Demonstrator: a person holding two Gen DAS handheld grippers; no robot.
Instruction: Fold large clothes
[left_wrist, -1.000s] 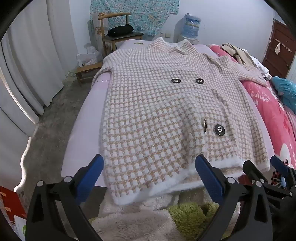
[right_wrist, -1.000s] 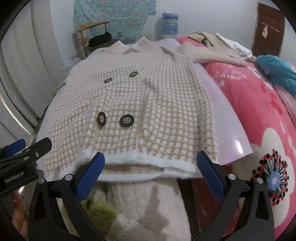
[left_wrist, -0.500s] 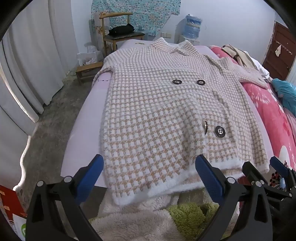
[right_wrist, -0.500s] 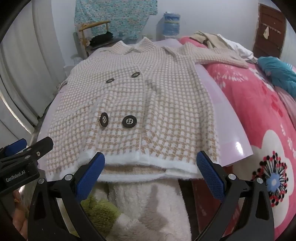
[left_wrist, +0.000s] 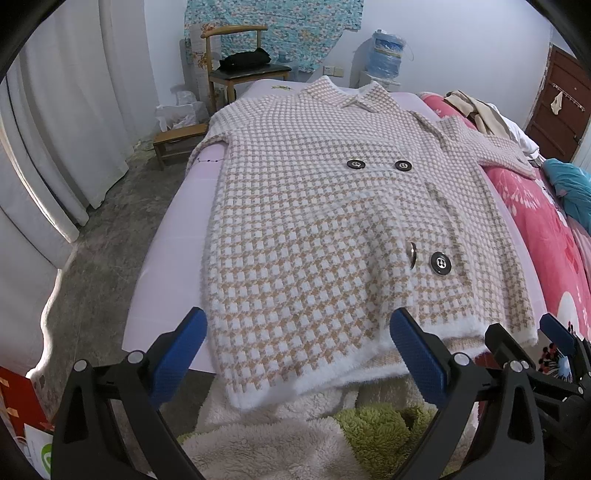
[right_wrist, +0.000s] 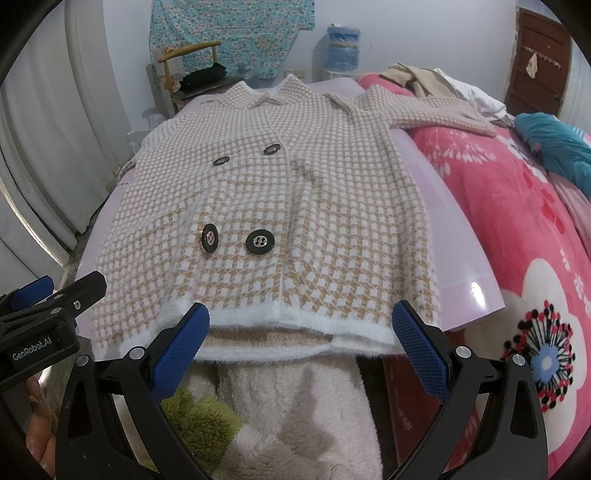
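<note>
A beige-and-white checked knit coat (left_wrist: 332, 221) (right_wrist: 314, 192) with several black buttons lies flat, front up, on a pale lilac board (left_wrist: 166, 251) (right_wrist: 469, 273). Its collar points to the far wall and its white fuzzy hem hangs over the near edge. One sleeve stretches onto the pink blanket at the right. My left gripper (left_wrist: 295, 350) hovers open just short of the hem's left part, nothing between its blue pads. My right gripper (right_wrist: 301, 341) is open too, right in front of the hem's middle. Each gripper shows at the edge of the other's view.
A pink flowered blanket (right_wrist: 535, 221) covers the bed to the right, with a teal garment (right_wrist: 554, 144) and beige clothes (left_wrist: 476, 110) on it. A fluffy cream and green fabric (right_wrist: 295, 413) lies below the grippers. A wooden chair (left_wrist: 240, 70), a stool (left_wrist: 177, 140) and white curtains (left_wrist: 55, 129) stand at the left.
Both grippers have crept slightly towards the coat's hem and stayed open. The coat has not moved.
</note>
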